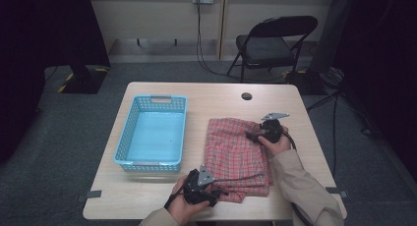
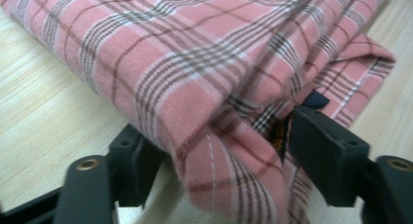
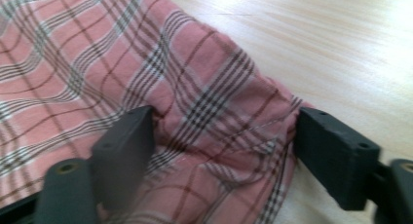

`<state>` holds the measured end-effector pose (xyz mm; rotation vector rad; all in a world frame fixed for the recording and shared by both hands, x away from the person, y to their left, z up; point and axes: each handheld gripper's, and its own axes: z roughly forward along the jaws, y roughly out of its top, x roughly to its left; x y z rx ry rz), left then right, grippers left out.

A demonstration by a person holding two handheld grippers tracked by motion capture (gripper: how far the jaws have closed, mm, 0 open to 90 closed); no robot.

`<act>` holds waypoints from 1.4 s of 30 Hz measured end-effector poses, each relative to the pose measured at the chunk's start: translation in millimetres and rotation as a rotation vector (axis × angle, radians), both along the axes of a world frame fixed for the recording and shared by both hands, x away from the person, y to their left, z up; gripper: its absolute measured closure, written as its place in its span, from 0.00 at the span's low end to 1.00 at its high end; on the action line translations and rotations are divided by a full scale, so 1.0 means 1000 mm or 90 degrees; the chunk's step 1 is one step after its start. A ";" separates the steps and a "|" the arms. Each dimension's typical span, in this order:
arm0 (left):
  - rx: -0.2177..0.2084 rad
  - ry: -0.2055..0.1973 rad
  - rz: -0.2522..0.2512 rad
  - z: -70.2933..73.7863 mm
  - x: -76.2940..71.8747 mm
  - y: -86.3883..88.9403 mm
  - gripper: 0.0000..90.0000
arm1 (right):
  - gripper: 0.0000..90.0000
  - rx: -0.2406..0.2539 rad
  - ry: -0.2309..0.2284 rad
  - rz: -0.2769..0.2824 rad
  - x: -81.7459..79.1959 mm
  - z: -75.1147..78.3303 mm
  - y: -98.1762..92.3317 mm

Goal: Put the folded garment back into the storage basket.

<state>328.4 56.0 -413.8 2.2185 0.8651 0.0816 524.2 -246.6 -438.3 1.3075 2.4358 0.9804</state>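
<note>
A folded pink plaid flannel cloth (image 1: 236,155) lies on the right half of the pale wooden bench (image 1: 211,93), just beside an empty light-blue plastic lattice basket (image 1: 152,132) on its left. The left gripper (image 2: 221,151) is set at the cloth's near corner, and a bunched fold is seen between its black fingers (image 2: 321,151), which stand at a middling width and appear to press the fabric from both sides. The right gripper (image 3: 224,146) is placed at the far right edge, where a raised ridge of cloth is likewise pinched between its half-closed fingers (image 3: 124,146).

The step in hand is judged to be the securing of both edges before a lift. It would be done well if every layer of the fold were caught, not the top one alone, and if both hands were raised together and evenly, so that the bundle is kept from unfolding or sagging on its way towards the basket.
</note>
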 end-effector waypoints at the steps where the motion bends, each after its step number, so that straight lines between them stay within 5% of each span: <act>1: 0.000 -0.001 -0.003 0.000 0.000 0.000 0.35 | 0.28 0.005 0.003 -0.001 0.000 0.000 0.000; 8: -0.009 -0.003 -0.006 0.001 -0.002 -0.001 0.45 | 0.49 0.027 0.009 0.011 -0.004 0.001 0.000; 13: -0.018 0.003 -0.009 0.003 -0.004 -0.004 0.63 | 0.75 0.050 0.018 0.025 -0.007 0.002 0.002; 15: -0.020 0.005 -0.006 0.003 -0.004 -0.004 0.70 | 0.80 0.032 0.016 0.032 -0.009 0.005 0.006; 23: -0.025 -0.004 0.002 0.011 -0.002 -0.003 0.89 | 0.83 -0.028 -0.019 0.055 -0.014 0.012 0.015; 42: -0.065 0.023 0.000 0.037 0.004 0.006 0.92 | 0.84 -0.071 -0.092 0.068 -0.018 0.048 0.031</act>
